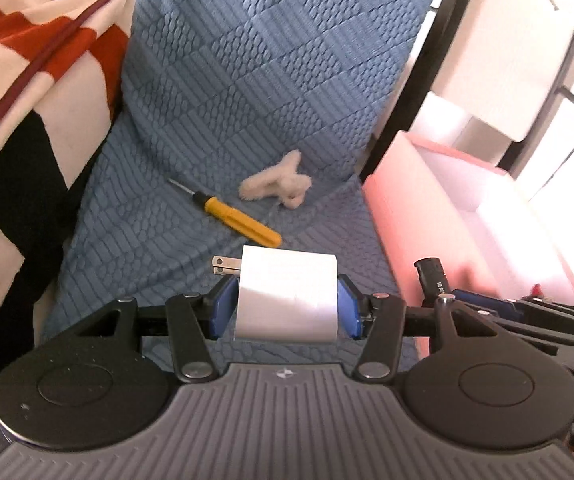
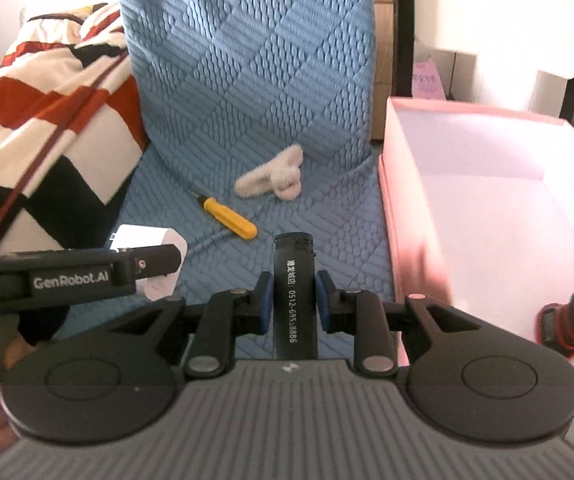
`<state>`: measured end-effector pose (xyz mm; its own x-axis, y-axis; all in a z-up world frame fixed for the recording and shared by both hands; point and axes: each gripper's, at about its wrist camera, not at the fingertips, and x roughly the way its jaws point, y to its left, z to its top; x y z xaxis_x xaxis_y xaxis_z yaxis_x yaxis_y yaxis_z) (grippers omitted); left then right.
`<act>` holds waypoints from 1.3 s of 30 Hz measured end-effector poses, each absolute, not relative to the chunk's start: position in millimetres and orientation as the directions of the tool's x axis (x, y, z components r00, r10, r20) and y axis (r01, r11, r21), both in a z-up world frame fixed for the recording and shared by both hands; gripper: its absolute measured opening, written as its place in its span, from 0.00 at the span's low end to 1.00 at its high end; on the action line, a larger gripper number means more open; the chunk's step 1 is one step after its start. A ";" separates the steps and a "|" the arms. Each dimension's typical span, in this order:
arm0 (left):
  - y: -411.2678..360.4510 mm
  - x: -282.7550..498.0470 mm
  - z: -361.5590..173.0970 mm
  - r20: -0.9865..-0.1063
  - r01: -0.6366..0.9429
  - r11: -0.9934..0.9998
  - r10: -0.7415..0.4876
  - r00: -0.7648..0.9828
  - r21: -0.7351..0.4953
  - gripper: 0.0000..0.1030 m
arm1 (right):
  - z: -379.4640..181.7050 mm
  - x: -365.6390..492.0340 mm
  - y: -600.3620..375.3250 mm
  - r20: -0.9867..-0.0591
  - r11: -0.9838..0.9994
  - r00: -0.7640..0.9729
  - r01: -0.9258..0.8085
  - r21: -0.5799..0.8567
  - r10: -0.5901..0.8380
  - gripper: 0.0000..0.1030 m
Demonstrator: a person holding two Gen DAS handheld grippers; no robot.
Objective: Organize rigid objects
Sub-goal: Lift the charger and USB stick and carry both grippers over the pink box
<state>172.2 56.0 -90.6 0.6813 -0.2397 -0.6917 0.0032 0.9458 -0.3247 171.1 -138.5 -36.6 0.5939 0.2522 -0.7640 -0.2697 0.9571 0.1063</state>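
Two grippers, both loaded. Left gripper (image 1: 287, 300) clamps a white boxy plug-in charger (image 1: 287, 296) w/ metal prongs pointing left, held above the blue quilted seat cushion (image 1: 215, 128). Right gripper (image 2: 293, 300) pinches a black cylindrical lighter w/ white print (image 2: 293, 280), upright betw. its blue pads. Yellow-handled screwdriver (image 1: 239, 218) and fuzzy white clip (image 1: 277, 184) lie on the cushion, near each other. Pink open box (image 2: 399, 216) sits at right w/ a small black-and-red figure (image 2: 571, 316) inside.

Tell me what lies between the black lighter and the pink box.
Only bare blue cover lies between the lighter, clamped in the right gripper, and the pink box, as the right wrist view shows.
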 end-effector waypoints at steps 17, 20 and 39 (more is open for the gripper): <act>20.2 126.0 -40.2 -0.632 0.035 0.939 -0.258 0.730 -0.342 0.57 | 16.6 126.2 -168.2 -0.710 0.958 0.667 -0.284 0.040 0.227 0.25; 15.9 120.9 -34.7 -0.628 0.044 0.938 -0.263 0.732 -0.342 0.57 | 22.8 117.3 -172.6 -0.687 0.961 0.701 -0.275 -0.015 0.190 0.25; -33.5 117.5 5.4 -0.569 0.104 0.918 -0.322 0.756 -0.382 0.57 | 48.9 106.7 -231.2 -0.645 0.979 0.742 -0.197 0.054 0.185 0.25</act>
